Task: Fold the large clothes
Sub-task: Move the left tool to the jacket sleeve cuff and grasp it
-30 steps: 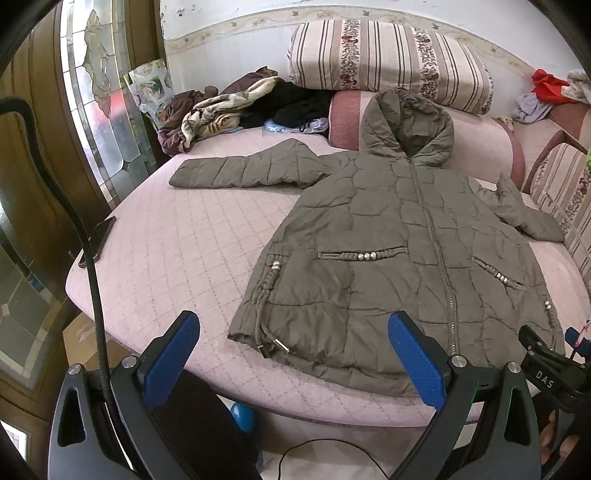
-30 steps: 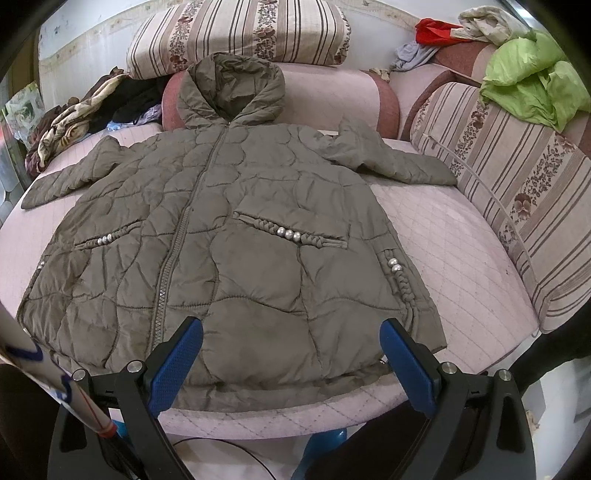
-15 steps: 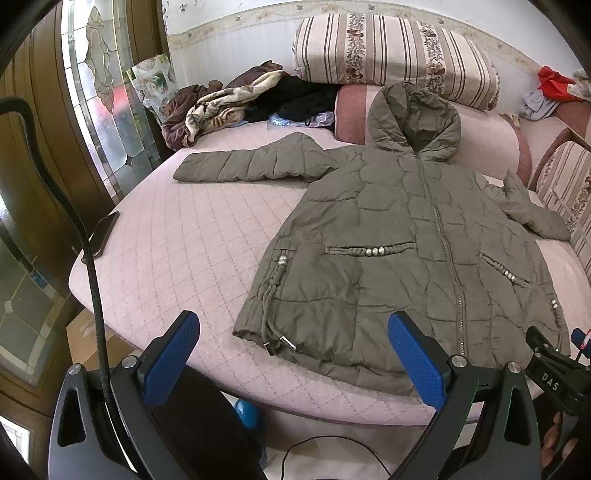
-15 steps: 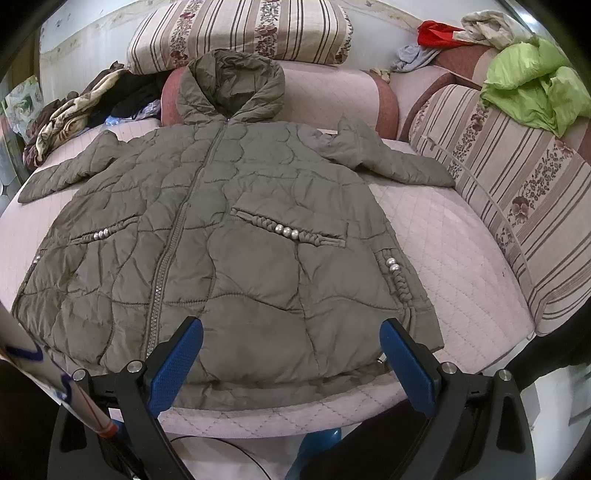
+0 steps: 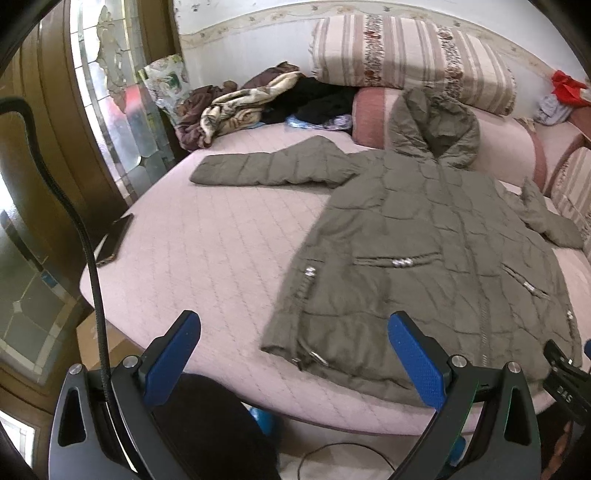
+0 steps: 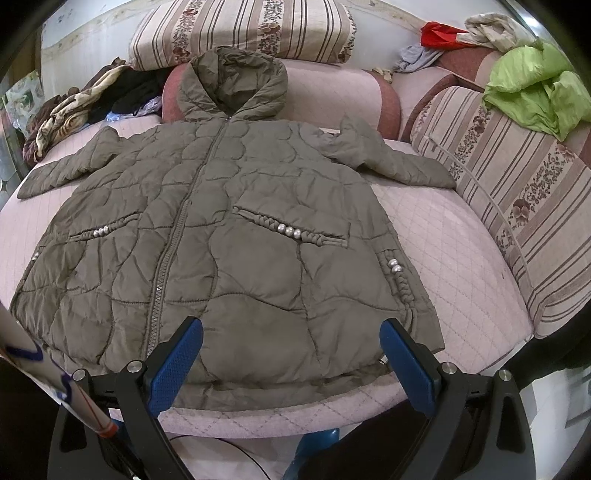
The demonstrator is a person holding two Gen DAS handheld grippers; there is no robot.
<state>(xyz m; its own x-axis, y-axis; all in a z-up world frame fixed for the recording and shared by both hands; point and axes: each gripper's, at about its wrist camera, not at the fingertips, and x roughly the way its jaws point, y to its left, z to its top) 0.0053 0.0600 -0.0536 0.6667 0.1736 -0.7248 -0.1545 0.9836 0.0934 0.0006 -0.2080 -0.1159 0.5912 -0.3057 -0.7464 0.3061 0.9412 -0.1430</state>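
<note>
An olive quilted hooded coat (image 6: 229, 236) lies flat, front up and zipped, on a pink quilted bed (image 6: 450, 266). Both sleeves are spread out and the hood rests against a pink bolster. In the left wrist view the coat (image 5: 424, 243) fills the right half, with its left sleeve (image 5: 266, 171) stretched out to the left. My left gripper (image 5: 293, 356) is open and empty, held above the bed's front edge by the coat's hem corner. My right gripper (image 6: 291, 360) is open and empty, just above the hem's right half.
A dark phone (image 5: 114, 238) lies at the bed's left edge. A pile of clothes (image 5: 258, 103) sits at the back left. Striped cushions (image 6: 243, 29) line the back and the right side (image 6: 517, 192), with green cloth (image 6: 535, 88) on top. A glass door (image 5: 122, 103) stands to the left.
The left gripper has shifted left and forward, so the coat sits further right in its view. The right gripper has moved slightly closer to the hem. Both stay open.
</note>
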